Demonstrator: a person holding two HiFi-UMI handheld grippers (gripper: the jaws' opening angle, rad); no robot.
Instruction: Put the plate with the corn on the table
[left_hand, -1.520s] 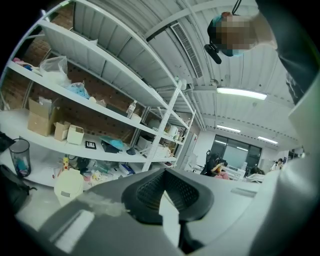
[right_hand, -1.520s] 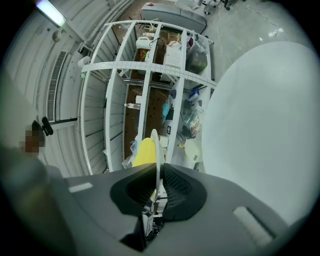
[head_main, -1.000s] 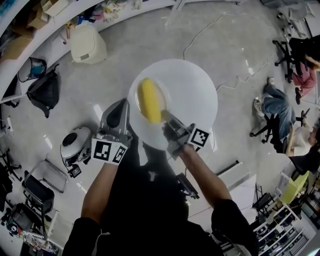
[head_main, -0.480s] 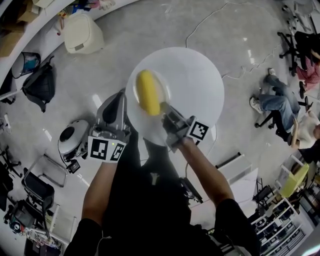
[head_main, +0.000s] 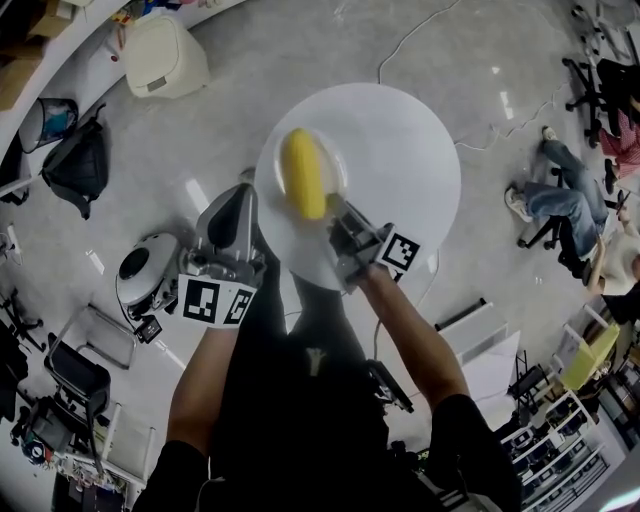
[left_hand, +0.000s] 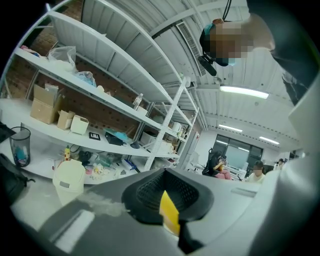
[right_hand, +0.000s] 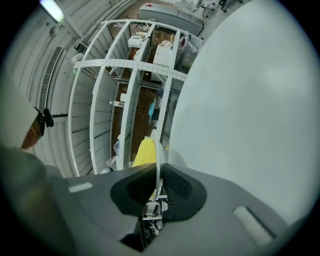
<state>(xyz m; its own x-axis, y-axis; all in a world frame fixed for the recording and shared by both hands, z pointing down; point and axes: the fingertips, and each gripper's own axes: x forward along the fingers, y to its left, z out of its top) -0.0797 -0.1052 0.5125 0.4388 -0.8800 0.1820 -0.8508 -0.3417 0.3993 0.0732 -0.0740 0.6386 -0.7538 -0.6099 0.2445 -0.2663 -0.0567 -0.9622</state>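
Observation:
A small white plate (head_main: 332, 158) carries a yellow corn cob (head_main: 303, 173) and hangs over a round white table (head_main: 405, 140). My right gripper (head_main: 331, 212) is shut on the plate's near rim. In the right gripper view the plate (right_hand: 156, 147) shows edge-on between the pads of the right gripper (right_hand: 157, 174), with the corn (right_hand: 145, 152) to its left and the table (right_hand: 250, 100) to its right. My left gripper (head_main: 242, 196) hovers just left of the plate, apart from it. The left gripper (left_hand: 168, 202) has its pads together around a thin yellow sliver that I cannot identify.
The floor around the table holds a beige bin (head_main: 160, 55), a black bag (head_main: 80, 165), a round white device (head_main: 145, 285) and loose cables. Seated people on office chairs (head_main: 560, 210) are at the right. White shelving (left_hand: 100, 95) with boxes lines the far wall.
Both grippers and the plate with the corn have sunk toward the round table, which now looks larger under them. The right gripper's hold on the plate rim is unchanged.

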